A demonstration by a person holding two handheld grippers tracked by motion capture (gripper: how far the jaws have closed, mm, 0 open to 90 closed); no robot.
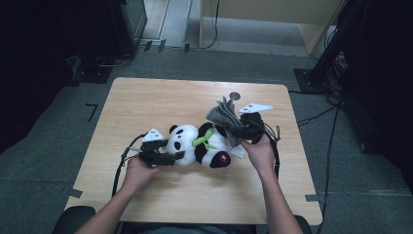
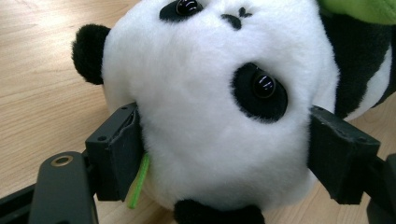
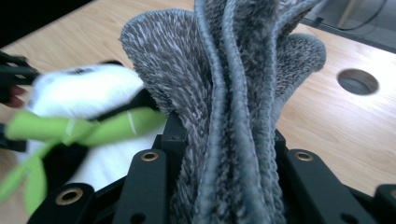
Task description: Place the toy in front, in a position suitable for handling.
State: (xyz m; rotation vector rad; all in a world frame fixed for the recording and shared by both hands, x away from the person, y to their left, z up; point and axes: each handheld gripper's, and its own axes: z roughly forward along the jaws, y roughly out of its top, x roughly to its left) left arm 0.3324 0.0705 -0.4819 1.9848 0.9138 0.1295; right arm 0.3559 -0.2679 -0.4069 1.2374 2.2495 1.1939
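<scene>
Panda plush (image 1: 202, 145) lying on its side at mid desk (image 1: 146, 97), head toward the left, feet toward the right; black ears and eye patches, white face, green ribbon (image 1: 204, 141) at the neck; white tag just beside its right flank. Left hand-held gripper (image 1: 176, 156) set around the head; in the left gripper view, one black jaw against each side of the white face, plush filling the gap, pads touching the fur with hardly a dent, so no firm squeeze to be told. Grey knitted cloth (image 1: 223, 114) bunched and standing upright above the panda's lower half, pinched in the right hand-held gripper (image 1: 242, 127); in the right gripper view, folds and thick seams of the cloth rising straight from between the two closed jaws. Left hand (image 1: 139, 170) and right hand (image 1: 258, 148) coming in from the near edge. Small round hole (image 1: 234, 95) in the light wooden desk beyond the cloth; black cables trailing from both grippers. Grey carpet around the desk; dark equipment at both sides; pale wooden cabinet at the far wall.
</scene>
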